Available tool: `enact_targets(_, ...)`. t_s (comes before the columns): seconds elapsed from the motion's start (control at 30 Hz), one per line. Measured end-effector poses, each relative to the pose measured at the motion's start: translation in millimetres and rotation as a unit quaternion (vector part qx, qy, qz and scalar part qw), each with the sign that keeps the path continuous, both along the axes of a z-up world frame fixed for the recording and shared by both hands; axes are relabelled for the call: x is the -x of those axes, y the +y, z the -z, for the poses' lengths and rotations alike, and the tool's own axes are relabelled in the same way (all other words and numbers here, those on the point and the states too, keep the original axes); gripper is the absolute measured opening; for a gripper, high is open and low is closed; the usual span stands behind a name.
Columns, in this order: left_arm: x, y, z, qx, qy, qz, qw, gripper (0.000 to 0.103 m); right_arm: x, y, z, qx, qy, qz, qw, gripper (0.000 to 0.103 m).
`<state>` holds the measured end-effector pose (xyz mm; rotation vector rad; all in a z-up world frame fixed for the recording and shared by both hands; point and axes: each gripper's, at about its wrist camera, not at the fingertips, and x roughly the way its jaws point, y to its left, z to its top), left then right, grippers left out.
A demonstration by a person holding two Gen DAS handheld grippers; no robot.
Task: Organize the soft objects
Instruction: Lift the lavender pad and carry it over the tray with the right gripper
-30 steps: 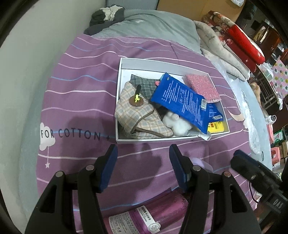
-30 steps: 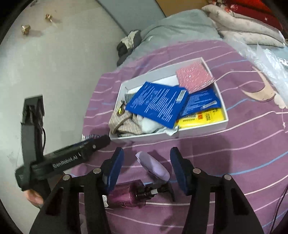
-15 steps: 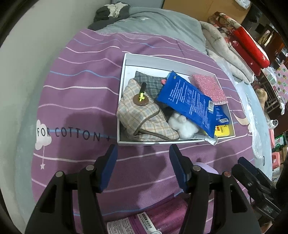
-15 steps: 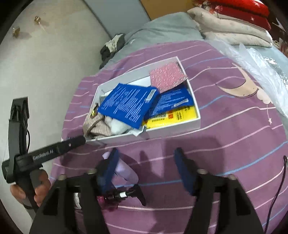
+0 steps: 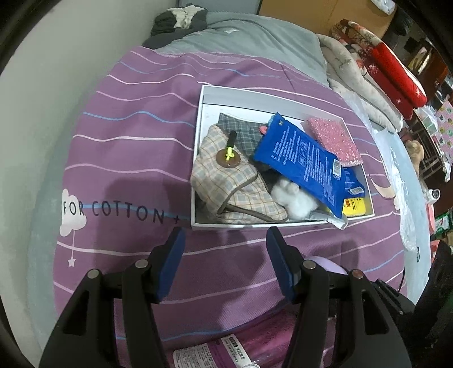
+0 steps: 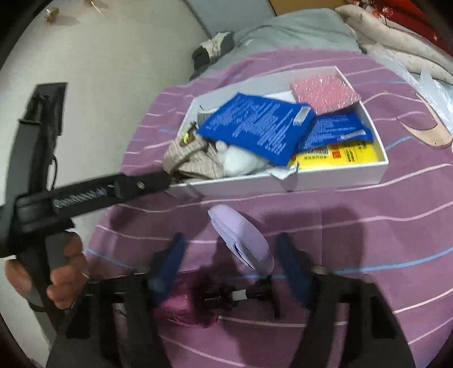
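Pick-up step judged in hand: right tongs (image 6: pixel 229 254) are lowered astride the lilac soft pouch (image 6: pixel 240 240) on the bed (image 6: pixel 368 254), jaws just narrowed, pads apparently not yet touching (blurred). Closing is needed next. Left tongs (image 5: pixel 225 257) are held apart, empty. White box (image 5: pixel 198 158) holds plaid bag (image 5: pixel 226 184), blue packets (image 5: pixel 305 158), pink sponge (image 5: pixel 334 138).

Grey blanket (image 5: pixel 249 39) at the upper centre of the frame, red patterned quilt (image 5: pixel 396 73) upper right, dark crumpled cloth (image 5: pixel 175 19) at the top, pale wall (image 6: pixel 107 70) on the left
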<state>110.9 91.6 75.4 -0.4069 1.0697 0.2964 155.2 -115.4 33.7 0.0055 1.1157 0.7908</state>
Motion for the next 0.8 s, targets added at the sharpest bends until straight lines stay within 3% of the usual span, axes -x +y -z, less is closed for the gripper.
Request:
enact_targets(0.03, 1, 1, 0, 0.0, -0.001, -0.003, 1.0, 0.061, 0, 0, 1, 0.007, -0.005, 0.003, 1.0, 0.031)
enact_targets(0.13, 0, 0, 1, -0.004, 0.003, -0.004, 1.0, 0.061, -4, -5, -2, -0.002, -0.006, 0.01, 1.0, 0.021)
enact_targets(0.33, -3, -5, -1, -0.013, 0.002, 0.005, 0.9999, 0.061, -11, -18, -19, -0.056, 0.007, 0.024, 0.998, 0.019)
enact_targets(0.8, -10, -24, -23, -0.041, -0.064, 0.021, 0.9969, 0.061, -55, -17, -107, -0.115, -0.043, 0.105, 0.987, 0.019)
